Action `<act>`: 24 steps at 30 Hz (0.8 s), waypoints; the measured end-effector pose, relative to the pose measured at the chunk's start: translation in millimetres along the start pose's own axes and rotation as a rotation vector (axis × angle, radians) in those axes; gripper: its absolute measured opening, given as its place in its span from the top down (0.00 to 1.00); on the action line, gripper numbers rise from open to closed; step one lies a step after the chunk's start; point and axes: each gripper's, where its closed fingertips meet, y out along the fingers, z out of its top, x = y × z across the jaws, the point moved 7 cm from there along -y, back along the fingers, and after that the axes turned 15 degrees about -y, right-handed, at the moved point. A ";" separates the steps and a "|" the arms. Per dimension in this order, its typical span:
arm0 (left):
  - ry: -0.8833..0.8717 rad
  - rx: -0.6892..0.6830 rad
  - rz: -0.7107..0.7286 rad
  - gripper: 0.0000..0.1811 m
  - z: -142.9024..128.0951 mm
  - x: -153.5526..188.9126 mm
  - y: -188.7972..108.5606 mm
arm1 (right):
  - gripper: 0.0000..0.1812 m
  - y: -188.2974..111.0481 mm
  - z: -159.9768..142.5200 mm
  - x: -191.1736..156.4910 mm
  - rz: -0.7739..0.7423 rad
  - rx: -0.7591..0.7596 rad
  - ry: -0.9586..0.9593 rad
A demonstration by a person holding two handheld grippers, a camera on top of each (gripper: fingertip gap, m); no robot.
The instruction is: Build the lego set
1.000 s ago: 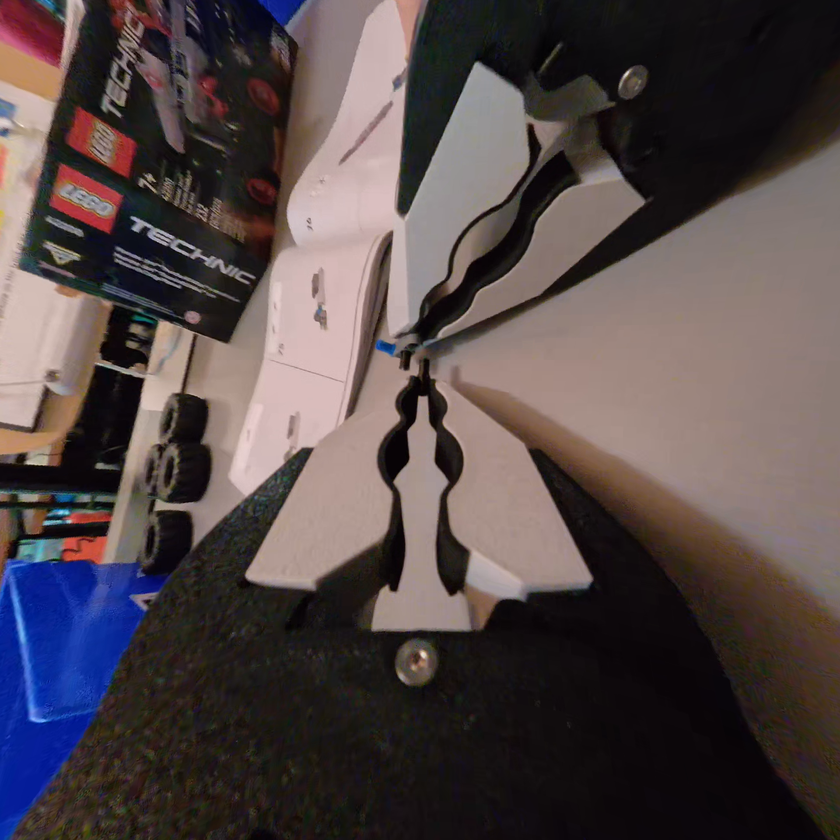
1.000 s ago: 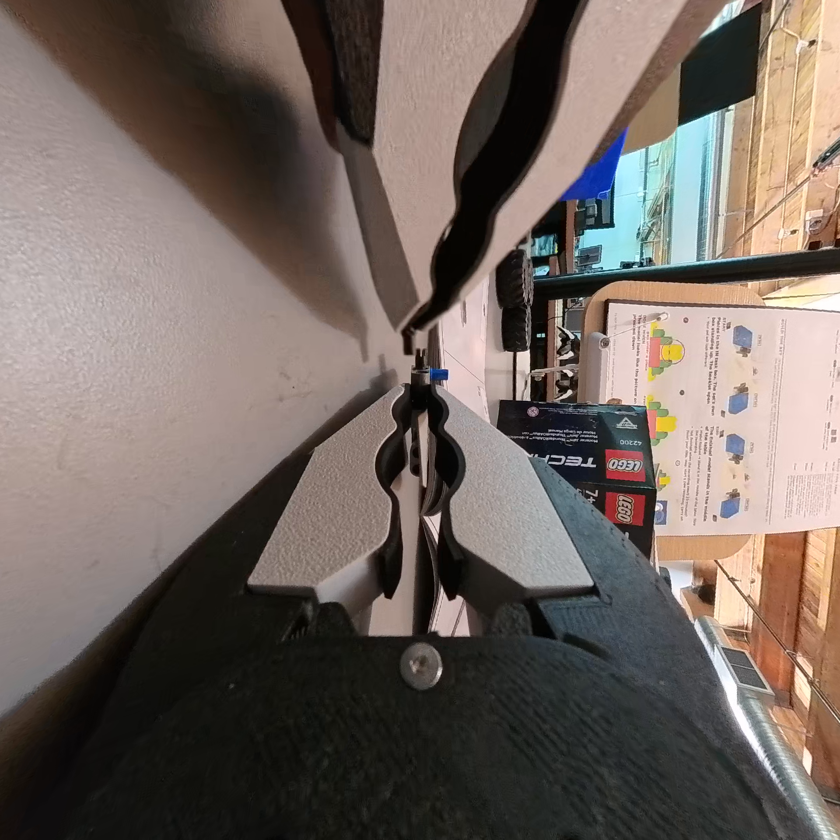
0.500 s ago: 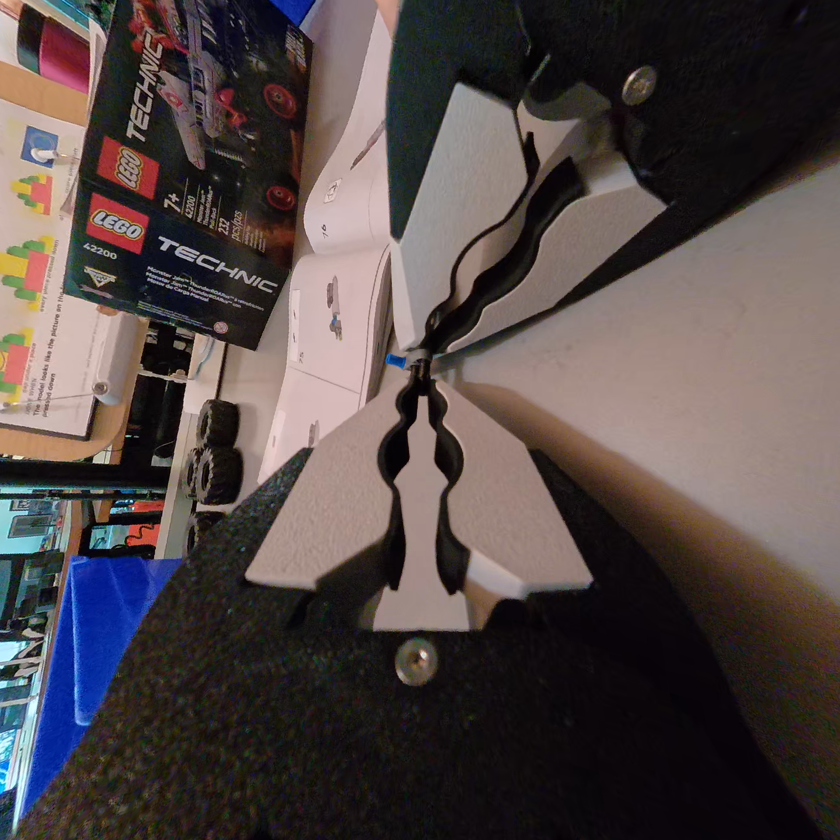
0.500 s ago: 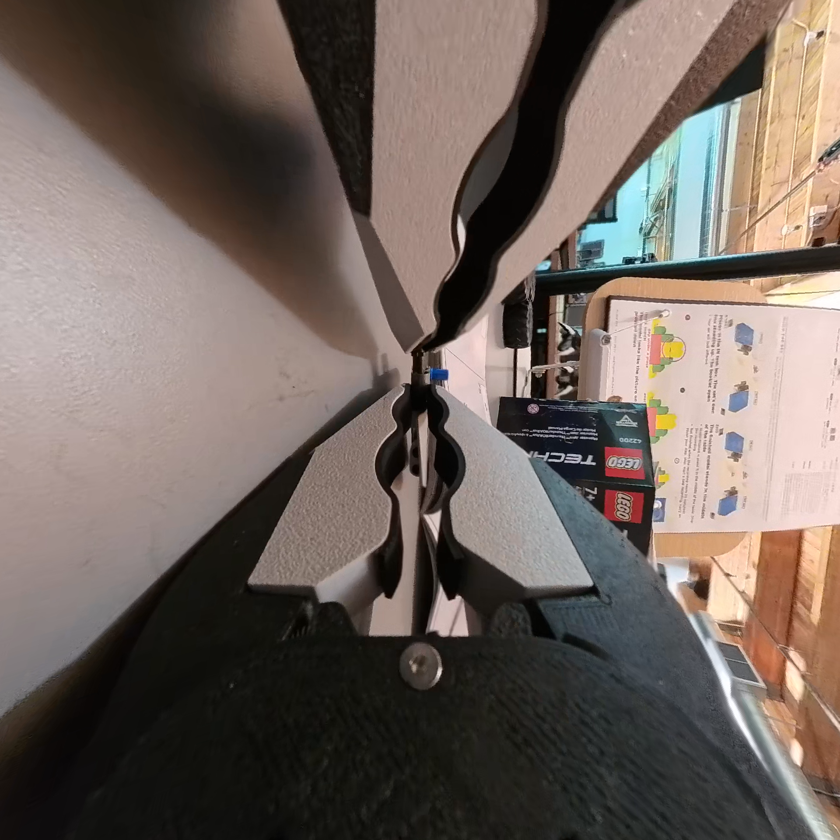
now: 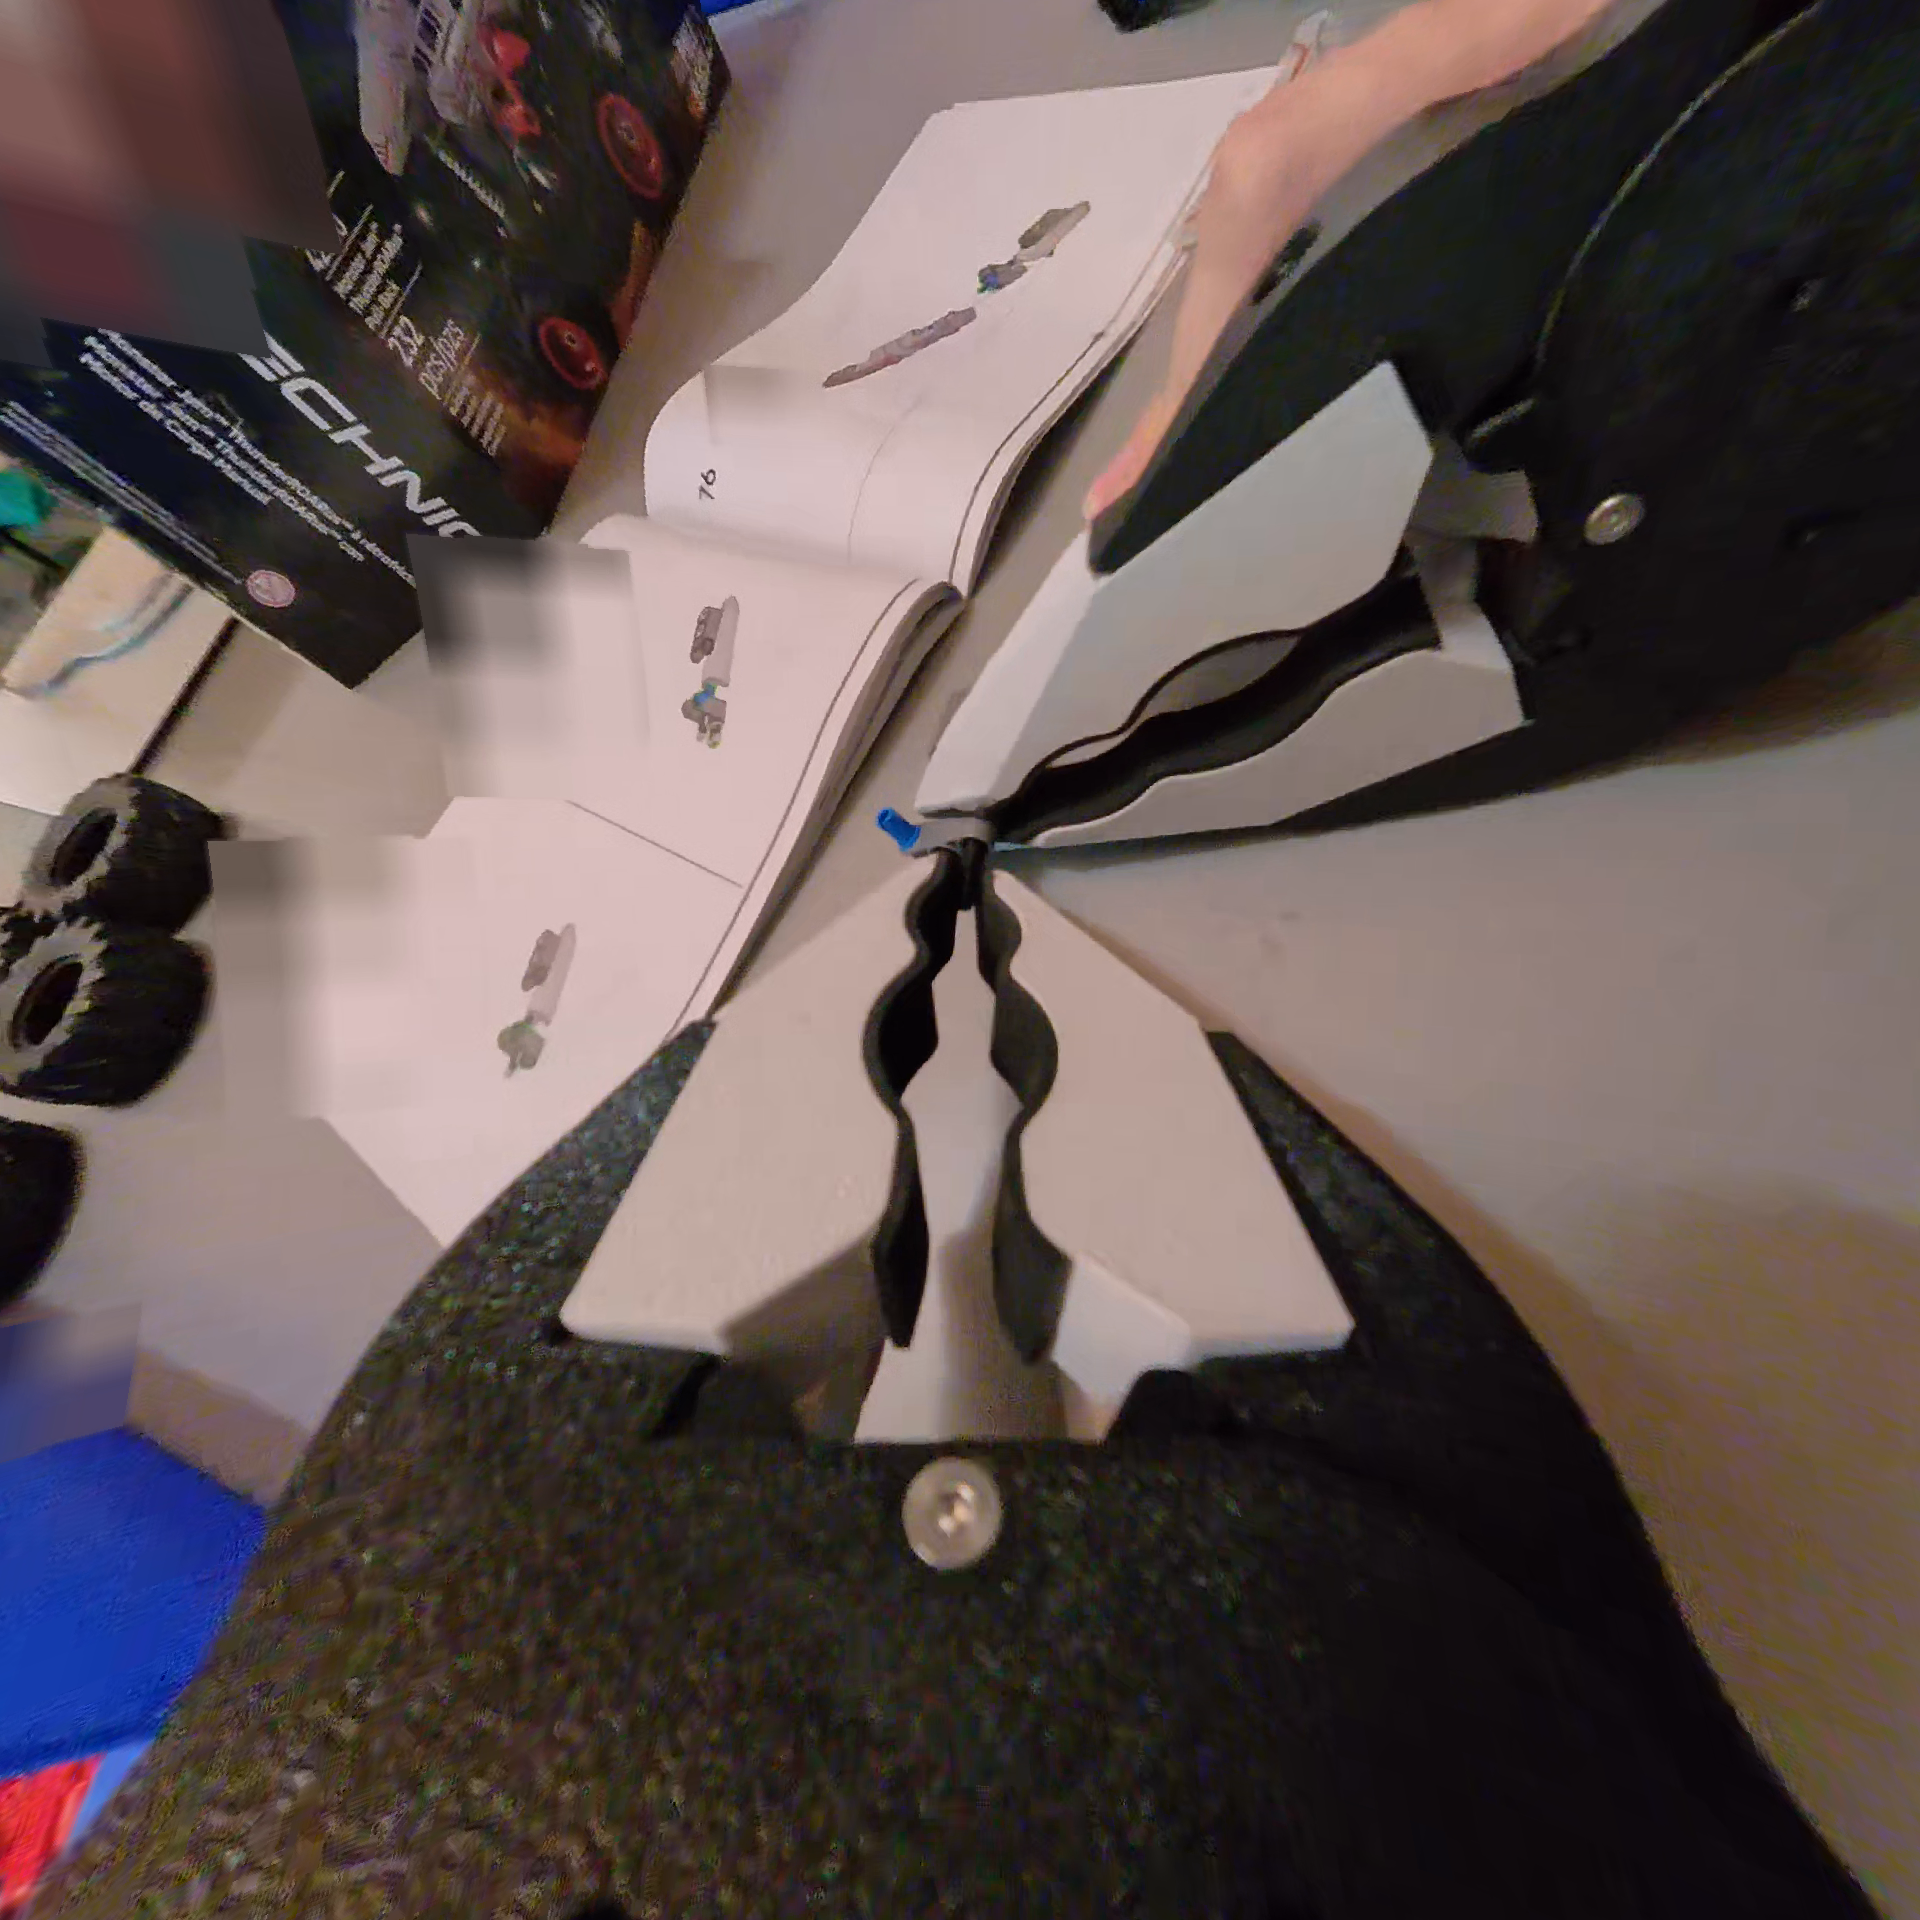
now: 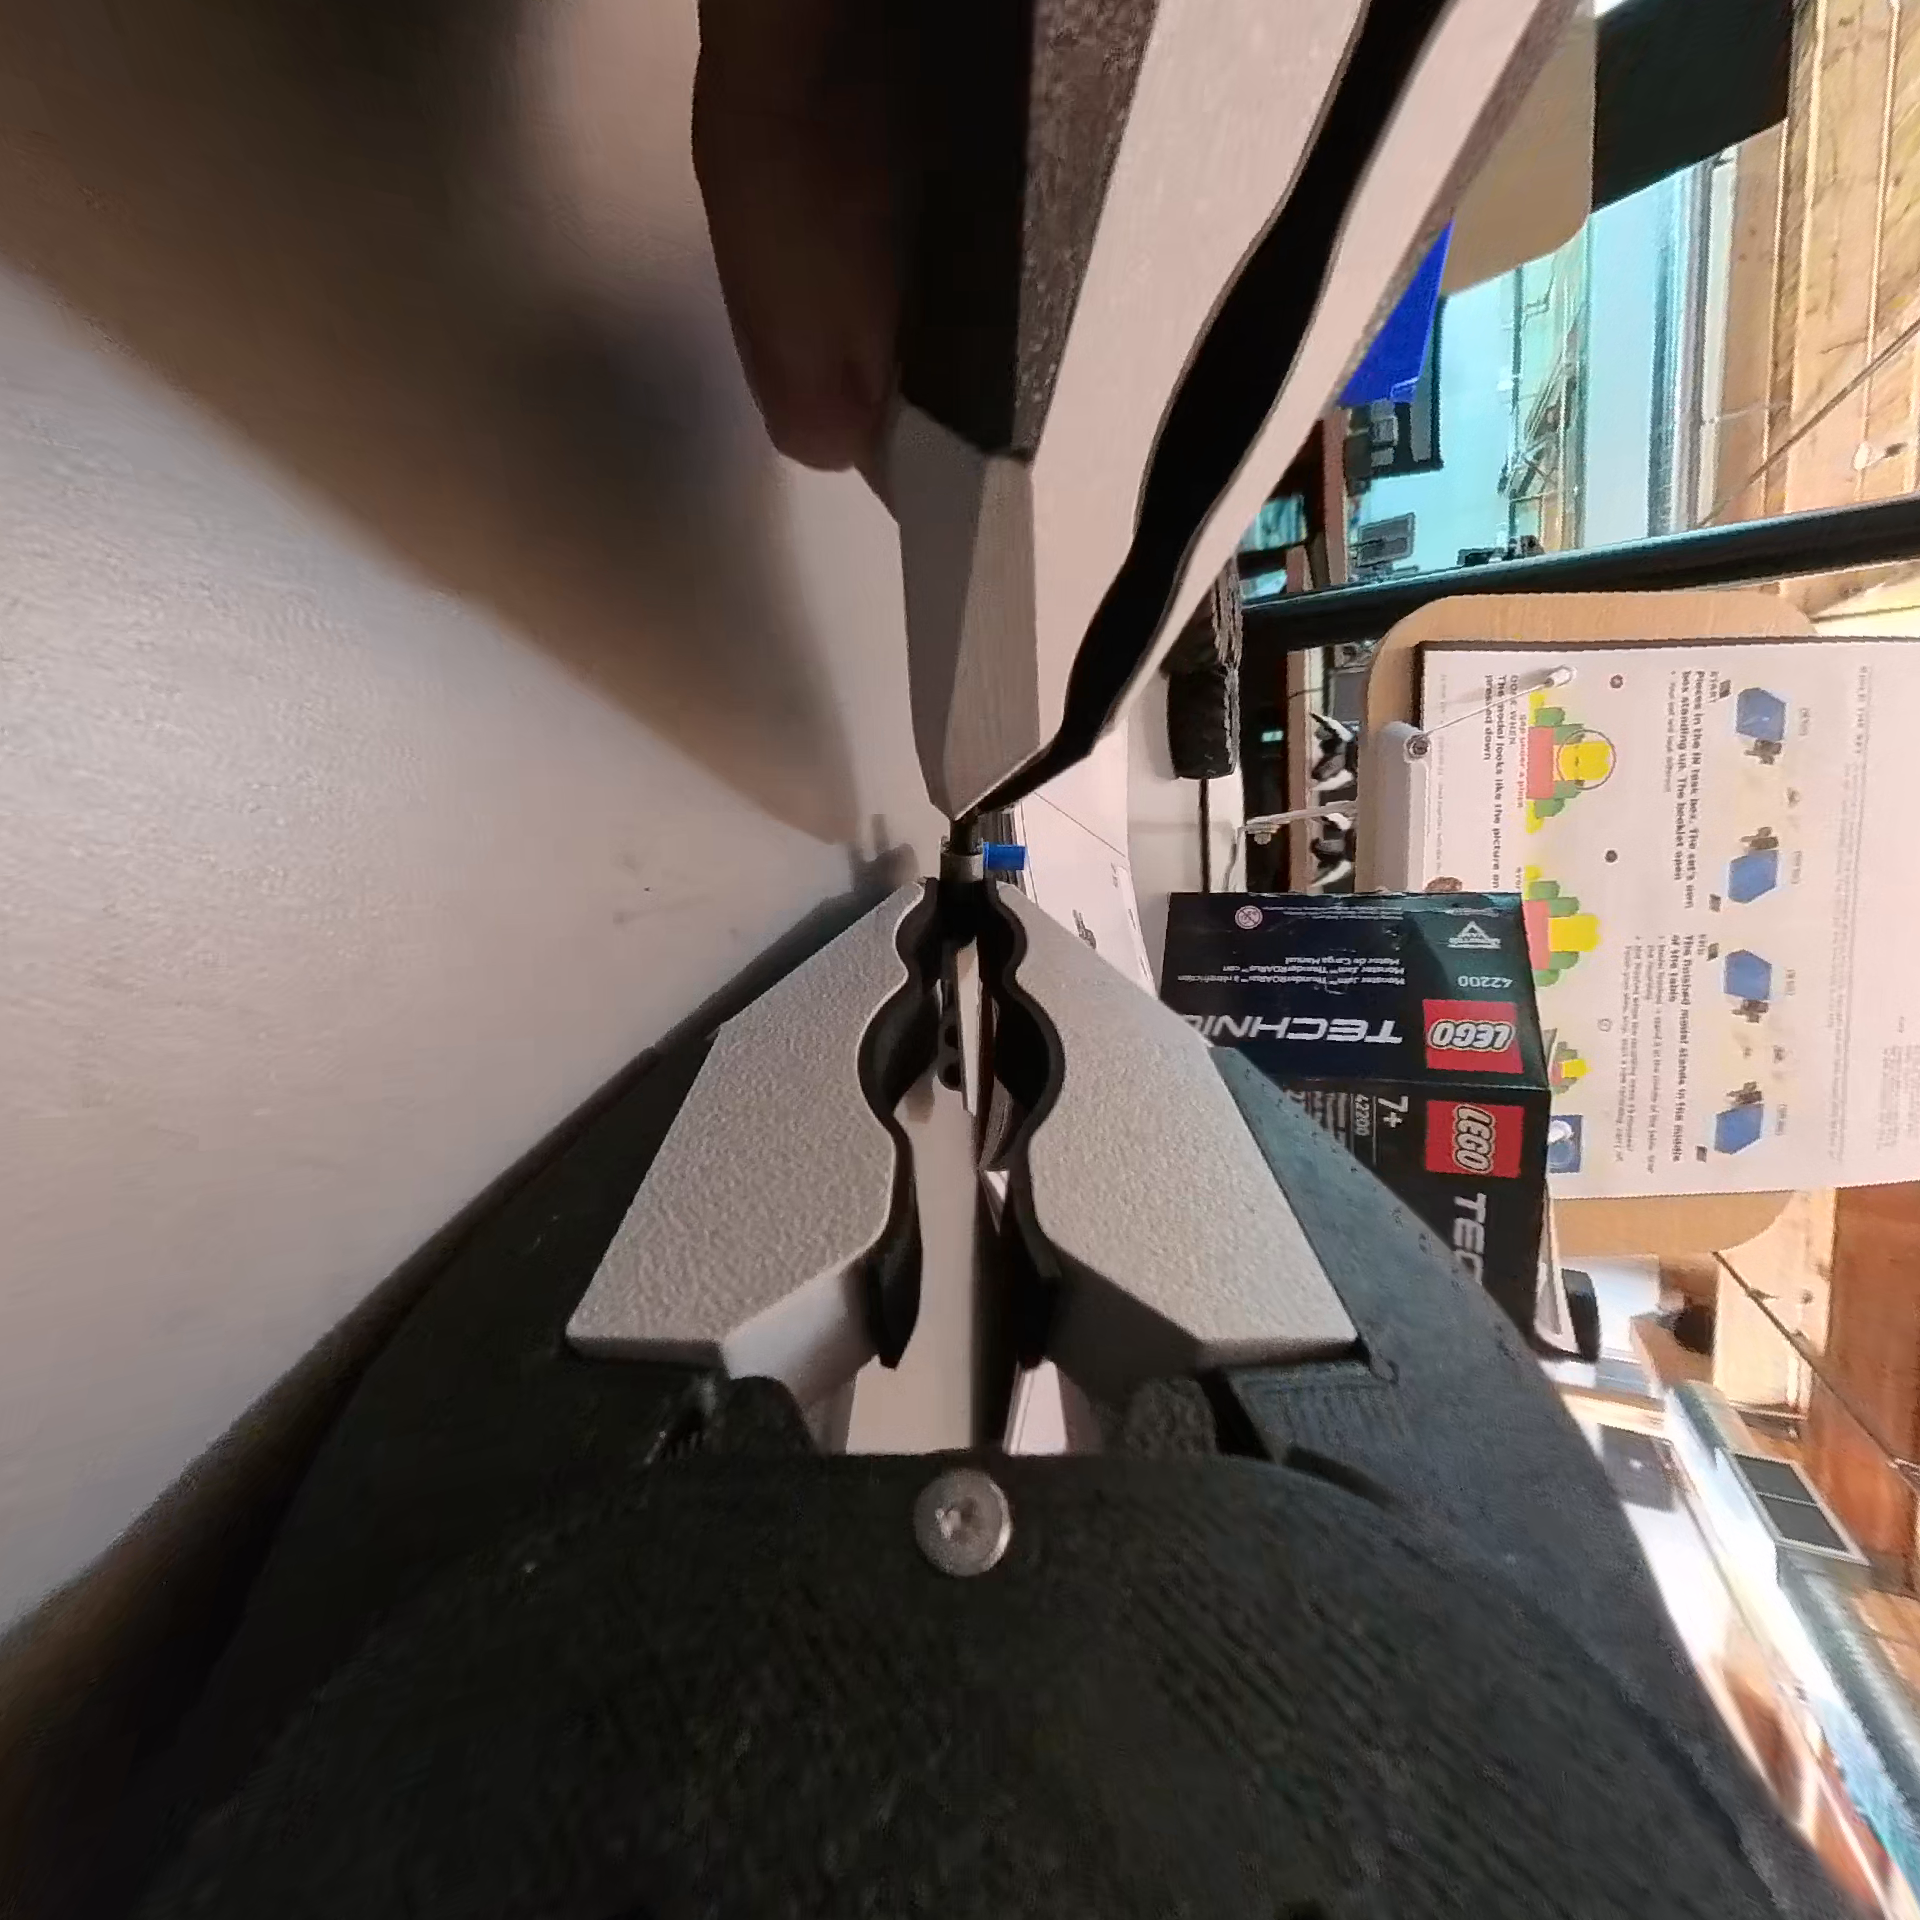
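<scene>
Both grippers meet tip to tip just above the pale table [image 5: 1455, 1039]. My left gripper [image 5: 961, 883] is shut on a thin black lego piece [image 5: 966, 857]. My right gripper [image 6: 961, 896] is shut on a small black and grey lego assembly [image 6: 961, 862] with a blue pin [image 6: 1003, 857] sticking out sideways. In the left wrist view the right gripper [image 5: 971, 831] comes in from the upper right, with the blue pin [image 5: 891, 828] at its tip. In the right wrist view the left gripper [image 6: 966, 821] comes down from above. How the two pieces join is hidden.
An open instruction booklet [image 5: 727, 675] lies just left of the grippers. The black lego box [image 5: 436, 312] stands behind it and also shows in the right wrist view [image 6: 1382, 1039]. Black tyres [image 5: 94, 935] and a blue bin [image 5: 104, 1558] are at the left. A hand [image 5: 1226, 260] holds the right gripper. Less than 4 cm separates the two grippers' tips.
The left wrist view has swung and tilted, so the booklet and box now fill more of it. The grippers stay shut and tip to tip on the pieces.
</scene>
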 end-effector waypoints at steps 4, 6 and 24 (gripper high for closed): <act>0.001 0.016 -0.029 1.00 2.4 0.3 -0.6 | 0.98 -0.4 0.0 -0.1 0.003 0.013 0.014; 0.064 0.026 -0.025 1.00 4.7 7.3 1.4 | 0.98 -1.3 1.9 -0.7 0.009 0.035 0.017; -0.301 -0.250 0.167 0.91 -64.8 -62.1 -101.2 | 0.97 -3.2 1.6 -1.7 -0.002 0.032 0.028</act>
